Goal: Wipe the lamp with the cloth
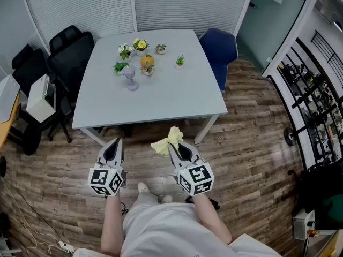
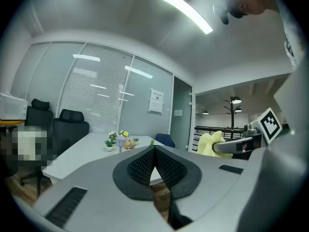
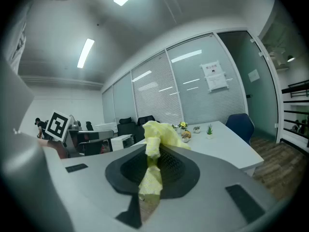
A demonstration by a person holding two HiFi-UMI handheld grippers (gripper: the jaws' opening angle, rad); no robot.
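Right hand-held gripper (image 1: 172, 145) clamped on yellow cloth (image 1: 170, 137), left hand-held gripper (image 1: 118, 141) together, empty; potted plants (image 1: 140, 46) beside lamp (image 1: 130, 78) on table (image 1: 171, 92)

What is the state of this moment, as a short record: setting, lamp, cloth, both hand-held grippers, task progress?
Setting: person stands on the wood floor, short of the white table
Lamp: small lavender lamp on the table by the potted plants, untouched
Cloth: yellow cloth, pinched in the right hand-held gripper
Left hand-held gripper: shut, empty
Progress: wiping not begun
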